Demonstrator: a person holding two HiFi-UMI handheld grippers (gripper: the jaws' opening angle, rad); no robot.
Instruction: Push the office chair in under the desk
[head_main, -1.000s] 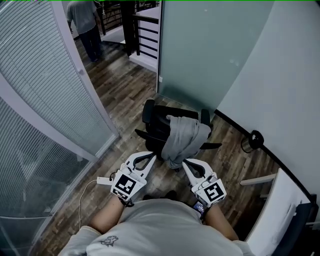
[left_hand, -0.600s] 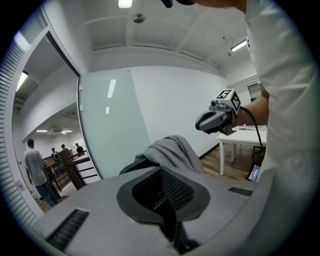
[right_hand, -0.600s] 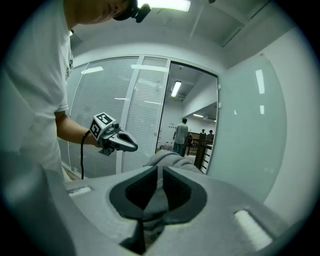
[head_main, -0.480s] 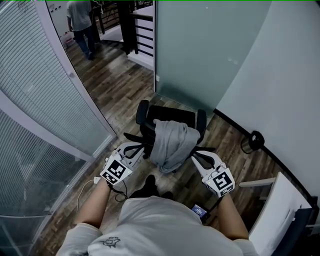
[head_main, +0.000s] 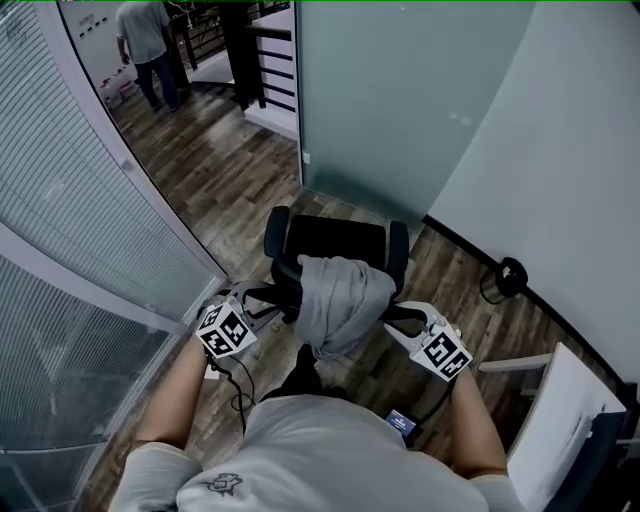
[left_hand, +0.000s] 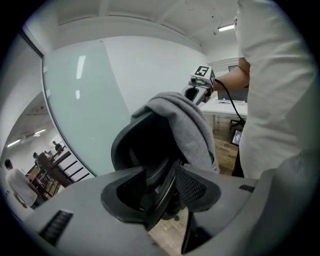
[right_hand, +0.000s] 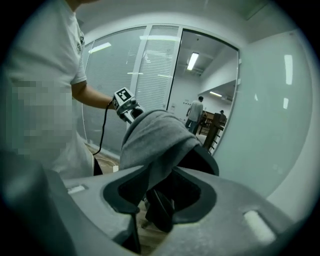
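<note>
A black office chair (head_main: 335, 242) stands in front of me with a grey garment (head_main: 338, 300) draped over its backrest. My left gripper (head_main: 255, 297) is at the chair's left armrest and my right gripper (head_main: 402, 317) at its right one. In the left gripper view the jaws (left_hand: 167, 185) have just been opening, and a black bar of the chair (left_hand: 145, 145) runs between them. The right gripper's jaws (right_hand: 160, 192) have also just been opening, with a dark chair part and the garment (right_hand: 155, 137) hem between them. I cannot see either pair of pads pressing on it.
A glass wall with blinds (head_main: 80, 230) runs along the left and a frosted panel (head_main: 400, 100) stands behind the chair. A white desk (head_main: 560, 430) is at the lower right. A person (head_main: 145, 40) stands far off at the top left. A cable (head_main: 235, 385) lies on the wooden floor.
Both grippers have spread apart and gone forward and down to the chair's sides. Their jaws, shut a second ago, now stand open. The chair looks nearer in the head view.
</note>
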